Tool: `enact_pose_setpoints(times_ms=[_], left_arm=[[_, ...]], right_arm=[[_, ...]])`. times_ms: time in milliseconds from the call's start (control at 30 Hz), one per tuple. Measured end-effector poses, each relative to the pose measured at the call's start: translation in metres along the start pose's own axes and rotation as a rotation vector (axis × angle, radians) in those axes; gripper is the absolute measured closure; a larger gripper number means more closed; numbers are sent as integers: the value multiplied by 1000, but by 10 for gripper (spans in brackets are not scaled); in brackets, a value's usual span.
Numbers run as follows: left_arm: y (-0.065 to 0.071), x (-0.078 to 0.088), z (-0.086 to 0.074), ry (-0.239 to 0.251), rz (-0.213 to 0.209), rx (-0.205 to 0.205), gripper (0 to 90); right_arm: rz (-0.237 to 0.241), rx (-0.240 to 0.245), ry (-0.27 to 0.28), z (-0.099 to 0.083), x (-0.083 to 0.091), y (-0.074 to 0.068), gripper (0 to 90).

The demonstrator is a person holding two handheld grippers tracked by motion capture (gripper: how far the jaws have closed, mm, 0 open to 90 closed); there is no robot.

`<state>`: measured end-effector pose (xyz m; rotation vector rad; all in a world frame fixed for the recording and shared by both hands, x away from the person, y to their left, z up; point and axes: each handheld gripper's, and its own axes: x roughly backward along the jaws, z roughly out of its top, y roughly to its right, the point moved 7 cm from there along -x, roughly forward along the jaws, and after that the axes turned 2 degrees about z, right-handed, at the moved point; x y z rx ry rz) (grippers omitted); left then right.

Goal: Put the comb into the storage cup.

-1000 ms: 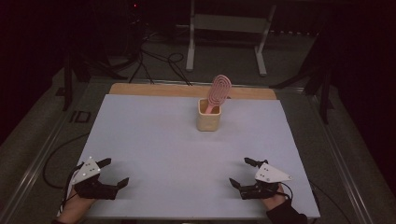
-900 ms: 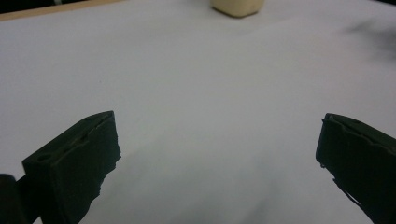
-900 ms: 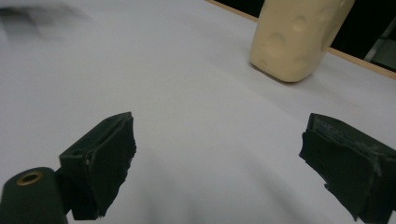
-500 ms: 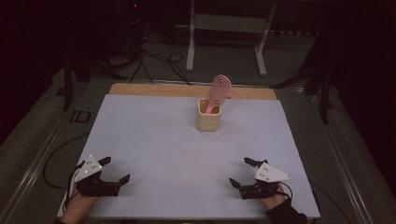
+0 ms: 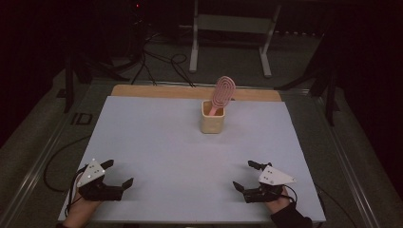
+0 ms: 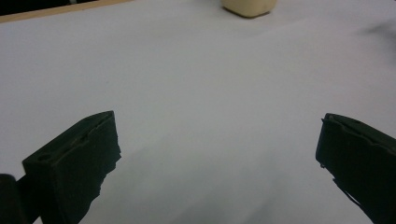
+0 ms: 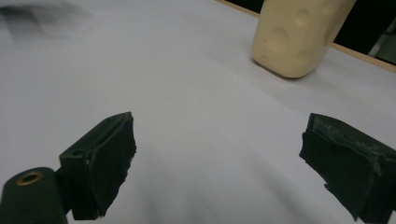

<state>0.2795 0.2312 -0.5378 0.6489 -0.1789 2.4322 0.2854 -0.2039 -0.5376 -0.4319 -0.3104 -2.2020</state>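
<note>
Scanning big to small, operator:
Bench (image 5: 157,142): white sheet over it, wood strip along far edge. Nothing else on it but the cup and both your claws.
Cup (image 5: 212,117): cream, squarish w/ rounded corners and dimpled sides, upright at centre-far part of bench, well apart from both claws. Right gripper view shows it (image 7: 299,35) up ahead; left gripper view catches its base (image 6: 247,6) at the top edge.
Brush (image 5: 221,94): pink oval hairbrush, handle down inside cup, head poking out above rim, leaning a bit right.
Left claw (image 5: 114,173): near-left corner in your hand, jaws spread wide, nothing between them, low over bench.
Right claw (image 5: 248,175): near-right corner, jaws likewise wide apart and empty, aimed roughly at the cup.
Progress: judging by layout, work w/ brush and cup hasn't started or is at a rest point; brush sits in cup, neither claw near it. Whatever's left = reach fwd, close on brush or cup.
Writing/brands: none readable on cup, brush or sheet. A small dark plate left of bench has marks, too small to read.
</note>
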Motion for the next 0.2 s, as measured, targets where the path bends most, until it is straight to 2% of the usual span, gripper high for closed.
enact_pose_setpoints(times_ms=[200], left_arm=[[3, -1, 0, -6, -17, -5, 0]], right_arm=[[0, 0, -2, 0, 0, 0, 94]])
